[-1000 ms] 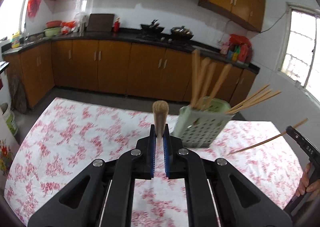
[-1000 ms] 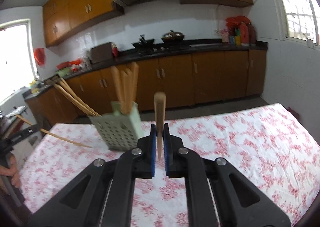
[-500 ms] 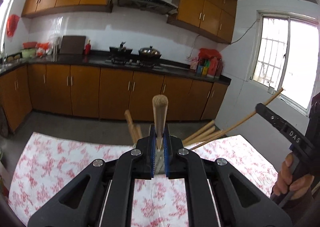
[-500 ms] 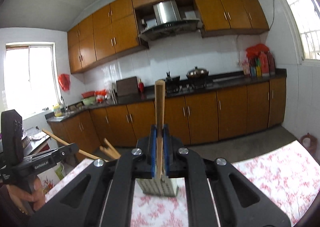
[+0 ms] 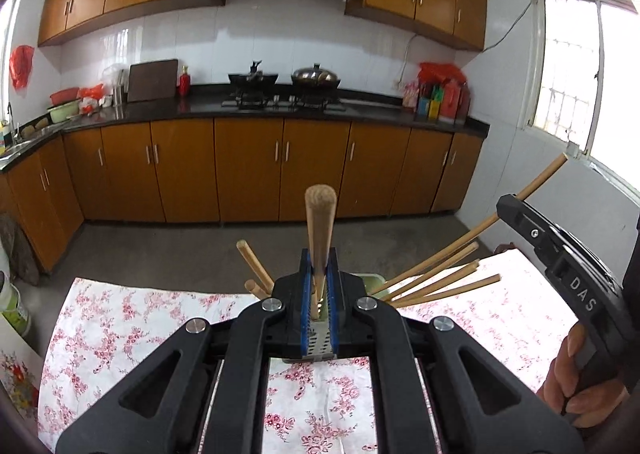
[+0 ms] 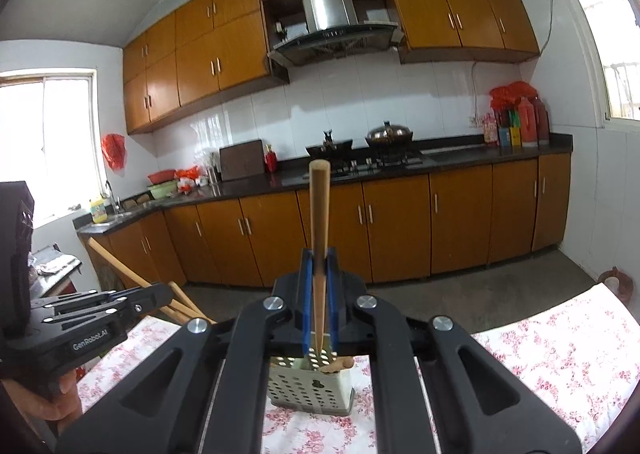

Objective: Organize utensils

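Left wrist view, left to right.

- Floral tablecloth (image 5: 120, 334): white with red blossoms, covering the table below both grippers.
- Loose wooden sticks (image 5: 254, 262): two rounded ends rising just left of the gripper's tips, leaning left.
- Left gripper (image 5: 319, 294): blue-padded fingers (image 5: 305, 294) pressed together on a thick wooden stick (image 5: 320, 222), which stands nearly upright with its rounded end uppermost.
- Green utensil basket (image 5: 372, 276): mostly hidden behind the left gripper; a strip of rim shows to its right and a perforated wall shows between the fingers.
- Bundle of chopsticks (image 5: 440, 278): fanning out from the basket toward the right, tilted low.
- Right gripper (image 5: 516, 206): seen from the side at the right edge, held in a hand (image 5: 580, 386); a chopstick (image 5: 548, 178) passes through its tip and projects beyond.

Right wrist view, left to right.

- Left gripper (image 6: 160, 294): at the left edge, body lettered "GenRobot.AI"; a stick (image 6: 116, 262) runs behind its tip.
- Right gripper (image 6: 319, 294): fingers pinching a slim chopstick (image 6: 319, 222), upright, lower tip tapering toward the basket.
- Utensil basket (image 6: 312, 386): perforated, standing on the tablecloth (image 6: 540, 358) directly below the right gripper's tips; a wooden end lies across its rim.
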Demonstrator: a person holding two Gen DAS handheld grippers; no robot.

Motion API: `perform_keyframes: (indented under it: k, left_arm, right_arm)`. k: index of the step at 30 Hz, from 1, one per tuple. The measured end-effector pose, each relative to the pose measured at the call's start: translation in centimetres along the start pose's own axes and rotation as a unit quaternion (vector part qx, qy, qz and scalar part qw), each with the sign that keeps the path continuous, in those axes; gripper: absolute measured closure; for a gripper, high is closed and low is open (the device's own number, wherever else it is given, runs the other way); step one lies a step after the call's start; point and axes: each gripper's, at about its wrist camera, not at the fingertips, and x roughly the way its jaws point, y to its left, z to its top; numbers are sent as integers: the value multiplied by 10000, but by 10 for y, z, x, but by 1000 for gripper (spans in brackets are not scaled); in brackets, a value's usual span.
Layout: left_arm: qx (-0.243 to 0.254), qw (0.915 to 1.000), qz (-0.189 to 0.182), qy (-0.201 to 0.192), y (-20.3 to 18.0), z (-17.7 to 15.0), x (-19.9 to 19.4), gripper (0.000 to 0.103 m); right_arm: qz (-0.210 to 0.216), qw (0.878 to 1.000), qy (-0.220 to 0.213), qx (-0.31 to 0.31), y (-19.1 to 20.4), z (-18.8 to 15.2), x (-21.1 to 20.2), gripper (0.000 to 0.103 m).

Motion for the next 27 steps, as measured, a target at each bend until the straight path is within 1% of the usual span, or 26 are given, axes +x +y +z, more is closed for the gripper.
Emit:
perform_keyframes:
  k: [2, 6, 9, 11, 12, 13, 14, 15, 16, 18, 20, 21, 22, 23, 24, 26, 27]
  left_arm:
    - [45, 9999, 79, 57, 0, -3, 8, 96]
    - [-31, 9998, 15, 187, 6, -10, 17, 96]
    - [-213, 9995, -162, 138, 13, -12, 12, 95]
    - [-335, 9990, -284, 45, 18, -12, 5, 94]
    - [-404, 9986, -336, -10, 21, -11, 1, 92]
    - [-480, 9980, -401, -83, 23, -11, -4, 86]
    - [-552, 9973, -448, -177, 26, -11, -11, 77]
    - [-584, 9970, -462, -233, 26, -10, -14, 72]
    - [-623, 9963, -494, -321, 27, -9, -19, 69]
    - [-673, 9952, -542, -459, 30, -9, -29, 67]
    - [-690, 9945, -562, -558, 32, -12, -39, 64]
    - [-673, 9944, -534, -616, 33, -15, -45, 63]
    - [-651, 9945, -498, -650, 33, -18, -48, 60]
    - [-618, 9946, -450, -699, 34, -22, -52, 55]
    - [-577, 9947, -385, -755, 35, -28, -57, 53]
    - [-459, 9951, -195, -848, 35, -40, -64, 41]
    - [-407, 9953, -101, -875, 36, -47, -66, 39]
  right_arm:
    - [-25, 9999, 96, 22, -1, -6, 8, 95]
    - [-68, 9994, 324, 44, -1, -16, 22, 95]
    - [-106, 9994, 318, 61, -1, -20, 19, 91]
    - [-99, 9995, 261, 120, -3, -18, 13, 82]
    - [-105, 9996, 231, 140, -3, -18, 9, 80]
    - [-107, 9996, 194, 164, -4, -17, 5, 77]
    - [-104, 9997, 158, 185, -4, -16, 1, 76]
    - [-97, 9997, 87, 218, -5, -14, -6, 75]
    - [-93, 9997, 45, 239, -5, -14, -11, 71]
    - [-83, 9996, -47, 281, -6, -13, -23, 65]
    - [-89, 9995, -132, 278, -5, -14, -35, 53]
    - [-119, 9995, -180, 248, -3, -16, -42, 50]
    - [-136, 9995, -209, 207, -1, -19, -48, 45]
    - [-149, 9995, -221, 168, 1, -22, -54, 40]
    - [-165, 9995, -225, 124, 4, -27, -60, 37]
    - [-178, 9996, -218, 35, 10, -39, -71, 23]
    - [-193, 9996, -214, -4, 13, -44, -74, 20]
